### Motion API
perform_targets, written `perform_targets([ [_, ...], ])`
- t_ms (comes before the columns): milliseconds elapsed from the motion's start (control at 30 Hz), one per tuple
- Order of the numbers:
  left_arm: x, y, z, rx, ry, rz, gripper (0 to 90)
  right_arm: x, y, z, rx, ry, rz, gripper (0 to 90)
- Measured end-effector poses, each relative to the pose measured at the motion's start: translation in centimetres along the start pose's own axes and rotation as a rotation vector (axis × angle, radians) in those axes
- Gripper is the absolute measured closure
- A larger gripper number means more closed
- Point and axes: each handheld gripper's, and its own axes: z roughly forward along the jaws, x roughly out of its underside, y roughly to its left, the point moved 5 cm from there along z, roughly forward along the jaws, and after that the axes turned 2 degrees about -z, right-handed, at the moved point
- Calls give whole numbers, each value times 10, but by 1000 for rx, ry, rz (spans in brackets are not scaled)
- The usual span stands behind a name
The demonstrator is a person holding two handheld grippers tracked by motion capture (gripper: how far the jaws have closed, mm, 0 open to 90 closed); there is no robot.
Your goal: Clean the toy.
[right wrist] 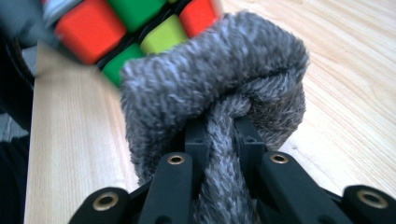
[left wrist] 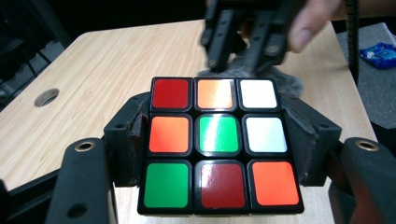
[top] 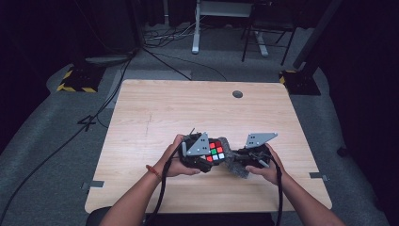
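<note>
A scrambled puzzle cube (left wrist: pixel 218 142) with red, orange, white and green stickers is clamped between the two jaws of my left gripper (left wrist: pixel 218 140). In the high view the cube (top: pixel 215 151) sits just above the table's near half, between both hands. My right gripper (right wrist: pixel 223 135) is shut on a bunched grey fuzzy cloth (right wrist: pixel 215 88), whose bulge presses against the cube's side (right wrist: pixel 126 28). Seen from the left gripper view, the cloth (left wrist: pixel 285 79) lies behind the cube's far edge, under the right gripper's black jaws. The high view shows the cloth (top: pixel 233 160) to the right of the cube.
The light wooden table (top: pixel 155 108) has a round cable hole (top: pixel 237 94) near its far edge. Cables and taped stands lie on the grey floor beyond. A blue packet (left wrist: pixel 380 53) lies on the floor off the table's side.
</note>
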Motion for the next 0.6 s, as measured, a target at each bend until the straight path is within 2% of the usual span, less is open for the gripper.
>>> perform_targets([
  [100,5,5,0,-24,24,-5,339,-5,5,-3,0,-26,-17,802],
  [167,9,6,2,-37,47,-1,339,-9,8,-8,-17,-67,-19,802],
  [267,11,4,7,-19,52,-7,339,-17,15,-15,-20,-116,-43,802],
  [333,10,1,10,-4,55,-6,339,-19,16,-17,3,-123,-60,802],
  [400,10,-2,13,9,59,-5,339,-20,14,-19,-7,-150,-40,802],
  [500,7,-4,13,17,45,-5,339,-17,9,-17,5,-131,-26,801],
  [533,6,-5,13,20,37,-3,339,-14,6,-14,16,-107,-22,801],
  [567,5,-5,12,22,31,1,339,-10,2,-11,18,-86,-5,801],
  [600,4,-5,11,17,34,8,339,-6,-2,-8,-3,-82,22,801],
])
